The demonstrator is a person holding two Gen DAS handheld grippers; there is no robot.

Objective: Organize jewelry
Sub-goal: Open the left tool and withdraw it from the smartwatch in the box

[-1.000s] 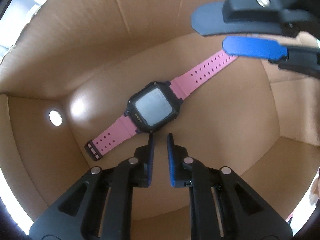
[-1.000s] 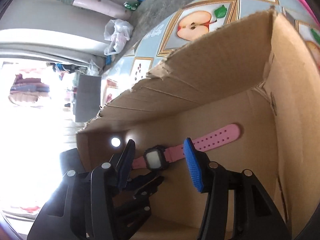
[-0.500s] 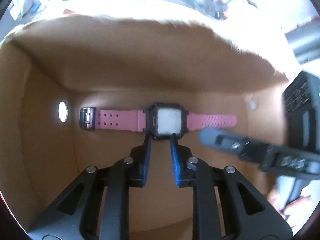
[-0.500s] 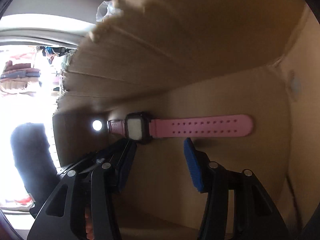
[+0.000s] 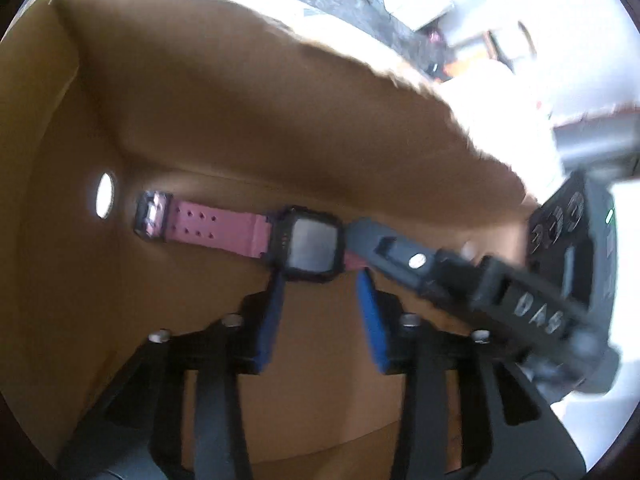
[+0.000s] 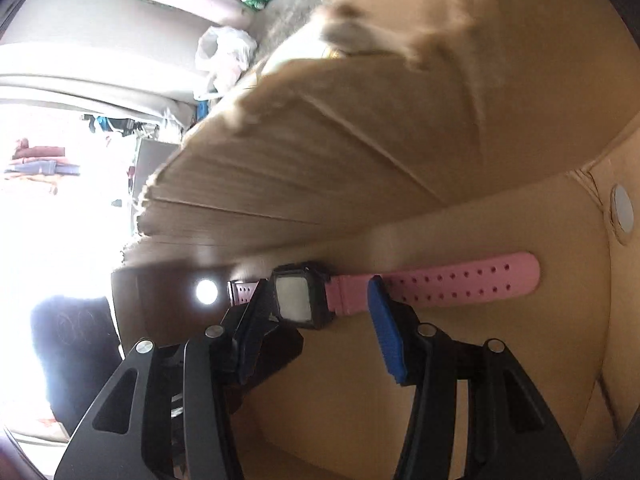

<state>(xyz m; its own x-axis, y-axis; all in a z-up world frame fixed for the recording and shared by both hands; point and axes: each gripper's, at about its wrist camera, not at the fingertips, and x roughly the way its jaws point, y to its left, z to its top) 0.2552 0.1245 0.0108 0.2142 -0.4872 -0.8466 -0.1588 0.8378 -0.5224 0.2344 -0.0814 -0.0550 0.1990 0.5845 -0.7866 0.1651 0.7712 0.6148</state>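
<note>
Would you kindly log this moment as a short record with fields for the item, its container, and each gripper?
item: pink-strapped watch with a dark square case
position: lying flat on the floor of the cardboard box, straps spread out straight, next to a wall
box feature: round hole in the wall near the buckle end
left gripper: jaws have just been opening; tips either side of the watch case, not pressing it
right gripper: open, tips straddling the watch case and the start of the long strap, nothing gripped
</note>
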